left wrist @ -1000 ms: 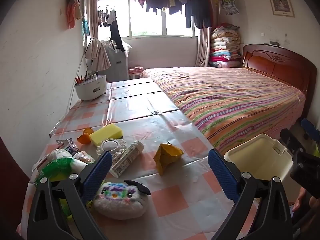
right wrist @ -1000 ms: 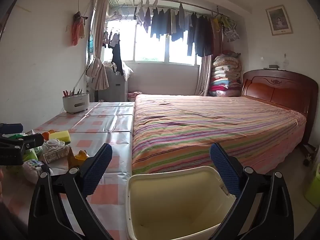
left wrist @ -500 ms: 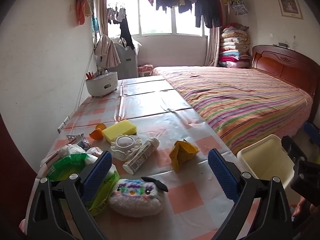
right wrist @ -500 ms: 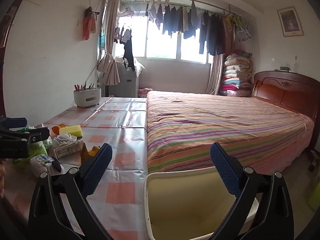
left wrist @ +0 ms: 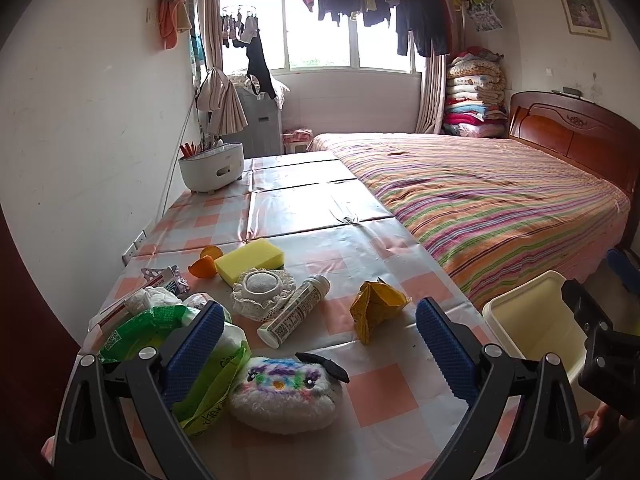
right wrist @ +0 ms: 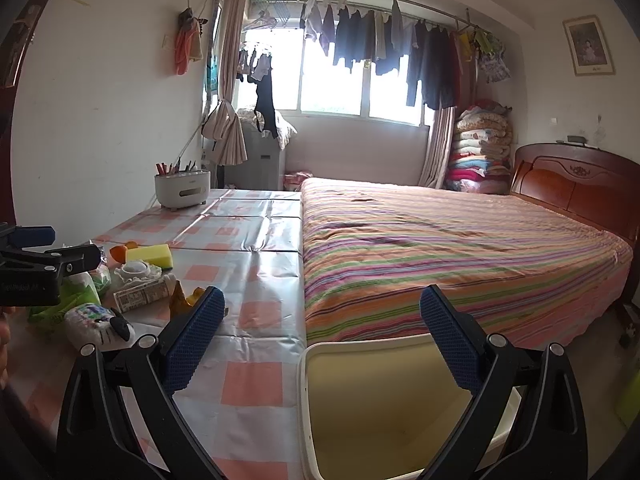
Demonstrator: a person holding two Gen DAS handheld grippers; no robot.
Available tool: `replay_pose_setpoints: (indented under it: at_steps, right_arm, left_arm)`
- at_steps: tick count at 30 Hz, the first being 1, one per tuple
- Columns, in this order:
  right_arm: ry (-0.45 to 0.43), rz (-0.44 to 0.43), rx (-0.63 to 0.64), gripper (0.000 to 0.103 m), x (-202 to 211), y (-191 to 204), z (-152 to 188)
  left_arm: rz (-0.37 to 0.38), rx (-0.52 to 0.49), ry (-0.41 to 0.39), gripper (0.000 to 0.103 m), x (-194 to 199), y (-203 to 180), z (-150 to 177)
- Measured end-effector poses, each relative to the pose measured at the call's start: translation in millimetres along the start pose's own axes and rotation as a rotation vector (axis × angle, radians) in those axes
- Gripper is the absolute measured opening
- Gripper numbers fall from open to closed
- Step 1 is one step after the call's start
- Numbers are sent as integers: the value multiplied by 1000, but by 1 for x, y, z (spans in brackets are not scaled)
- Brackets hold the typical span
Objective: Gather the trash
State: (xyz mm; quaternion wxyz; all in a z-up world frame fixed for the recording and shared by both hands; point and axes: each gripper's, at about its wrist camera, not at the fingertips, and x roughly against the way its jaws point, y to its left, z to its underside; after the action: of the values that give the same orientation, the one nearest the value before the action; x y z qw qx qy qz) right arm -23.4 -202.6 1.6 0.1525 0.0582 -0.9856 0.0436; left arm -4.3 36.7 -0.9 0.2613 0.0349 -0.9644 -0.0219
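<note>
My left gripper point(left wrist: 316, 340) is open and empty above the near end of the checked table point(left wrist: 304, 208). Before it lie a fluffy white toy point(left wrist: 282, 394), a crumpled yellow wrapper point(left wrist: 374, 306), a white tube point(left wrist: 294, 310), a green plastic bag point(left wrist: 160, 320), a lace pad point(left wrist: 262, 290), a yellow sponge point(left wrist: 250, 258) and orange peel point(left wrist: 204, 266). My right gripper point(right wrist: 320, 334) is open and empty over a cream bin point(right wrist: 384, 404) beside the table; the bin also shows in the left wrist view point(left wrist: 536, 320).
A striped bed point(left wrist: 480, 192) runs along the table's right side. A white pen holder point(left wrist: 212, 166) stands at the table's far left by the wall. My left gripper shows at the left edge of the right wrist view point(right wrist: 36, 268).
Both views have shifted right and slightly back, so objects sit further left or right in frame. The bin now lies more to the right under my right gripper. Both grippers stay open.
</note>
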Motion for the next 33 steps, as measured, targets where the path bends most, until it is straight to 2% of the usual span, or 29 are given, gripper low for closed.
replay_pose_setpoints:
  at_steps: [33]
  right_arm:
    - [7, -22, -15, 97, -1, -1, -2]
  left_arm:
    - [18, -26, 22, 94, -5, -8, 4]
